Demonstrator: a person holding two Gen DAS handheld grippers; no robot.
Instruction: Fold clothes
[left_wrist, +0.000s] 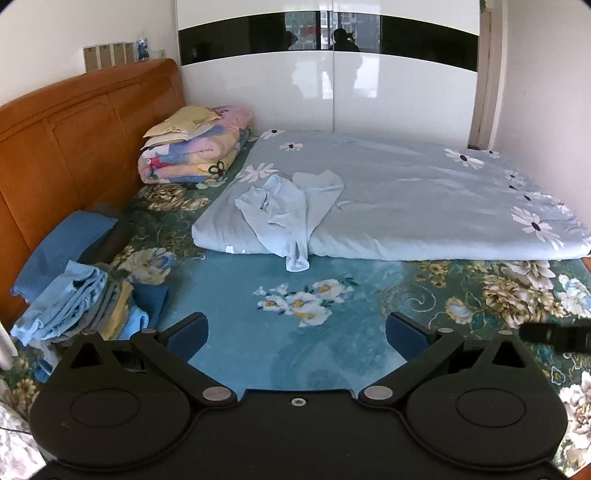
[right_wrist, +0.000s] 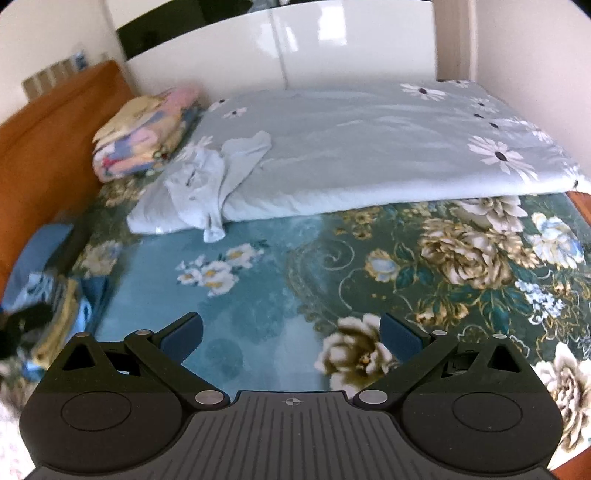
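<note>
1. The left gripper (left_wrist: 297, 334) hovers above the teal floral bedspread (left_wrist: 258, 354), its blue-padded jaws spread wide with nothing between them.
2. The right gripper (right_wrist: 291, 334) hangs over the same bedspread (right_wrist: 258, 295), jaws equally wide apart and empty; a beige printed flower shows between its fingers.
3. A pale blue garment (left_wrist: 284, 214) lies crumpled on the near left corner of a folded light grey daisy-print duvet (left_wrist: 424, 206), one end drooping over the duvet's edge onto the bedspread. The right wrist view shows that garment (right_wrist: 214, 177) at the duvet's (right_wrist: 369, 155) left corner, well apart from both grippers.
4. A stack of folded clothes (left_wrist: 81, 299) in light blue, grey and yellow sits at the left, near the left gripper, with dark blue cloth (left_wrist: 55, 251) beside it against the orange wooden headboard (left_wrist: 74, 129).
5. A folded pink and blue quilt (left_wrist: 195, 151) topped by a cream knit piece (left_wrist: 181, 120) rests by the headboard, just left of the duvet.
6. A glossy white wardrobe (left_wrist: 332, 85) stands behind the bed.
</note>
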